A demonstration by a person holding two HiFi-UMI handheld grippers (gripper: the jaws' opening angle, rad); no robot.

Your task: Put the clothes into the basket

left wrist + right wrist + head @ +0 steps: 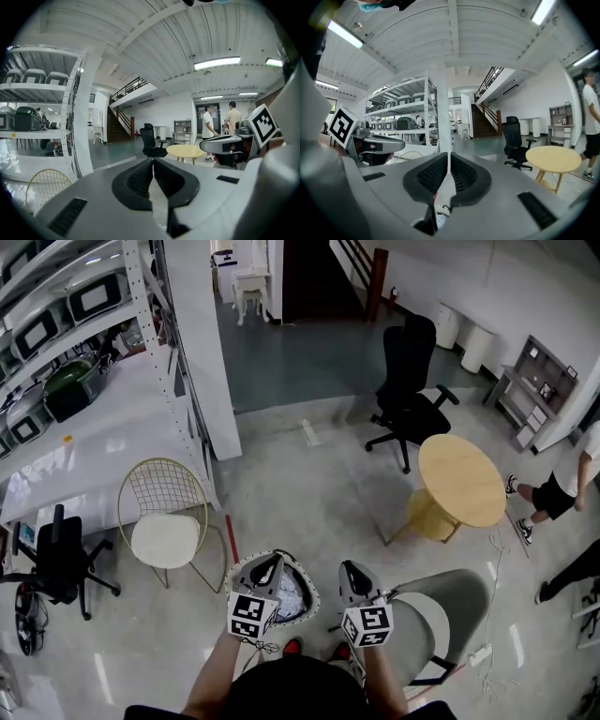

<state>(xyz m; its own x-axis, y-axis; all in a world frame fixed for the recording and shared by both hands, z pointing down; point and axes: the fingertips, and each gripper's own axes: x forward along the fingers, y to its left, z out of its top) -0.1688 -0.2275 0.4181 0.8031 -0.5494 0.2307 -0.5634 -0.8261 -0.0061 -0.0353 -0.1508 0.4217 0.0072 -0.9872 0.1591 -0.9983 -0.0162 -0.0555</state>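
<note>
Straight below me on the floor stands a round basket (307, 589) with a black-and-white patterned rim. White clothes (292, 602) lie inside it. My left gripper (272, 561) hangs over the basket's left half and hides part of it. Its jaws are shut with nothing between them, as the left gripper view (153, 161) shows. My right gripper (349, 568) is just right of the basket, level with the left one. In the right gripper view (448, 157) its pads stand together and hold nothing. Both point forward, nearly level.
A gold wire chair (167, 521) with a white seat stands left of the basket. A grey chair (441, 624) is close on the right. Further off are a round wooden table (459, 479), a black office chair (408, 381), white shelving (178, 352) and people (562, 488) at the right edge.
</note>
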